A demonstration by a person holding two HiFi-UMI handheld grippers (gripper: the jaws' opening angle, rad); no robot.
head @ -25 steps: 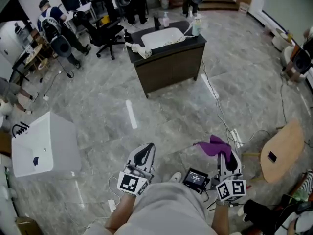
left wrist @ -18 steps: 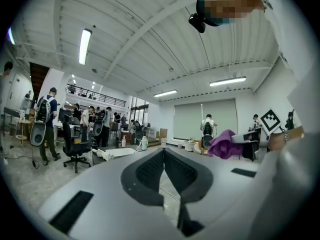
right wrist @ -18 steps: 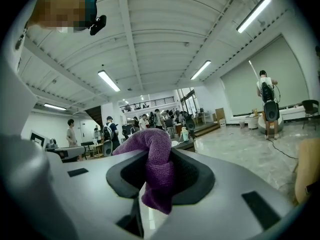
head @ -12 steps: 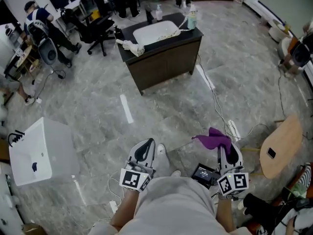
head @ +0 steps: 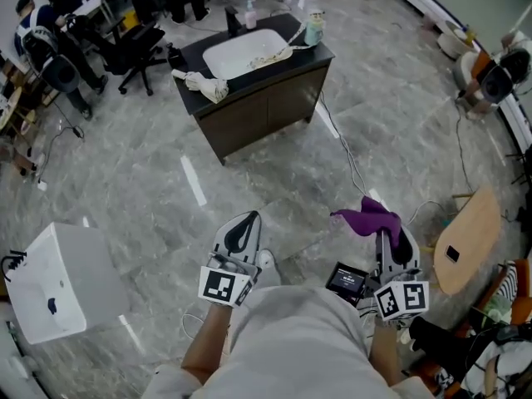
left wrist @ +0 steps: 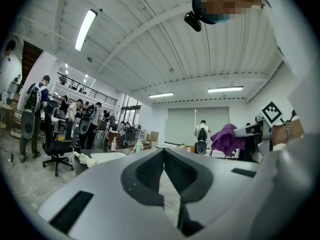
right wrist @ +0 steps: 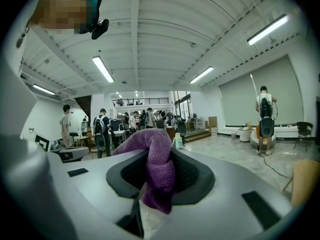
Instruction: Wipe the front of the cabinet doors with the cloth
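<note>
The purple cloth [right wrist: 158, 171] is pinched between the right gripper's [head: 389, 238] jaws and bunches out past their tips. It is well apart from the dark cabinet [head: 264, 113] far across the floor, whose doors show only steeply foreshortened. The left gripper [left wrist: 163, 153] is closed, tips touching, empty.
</note>
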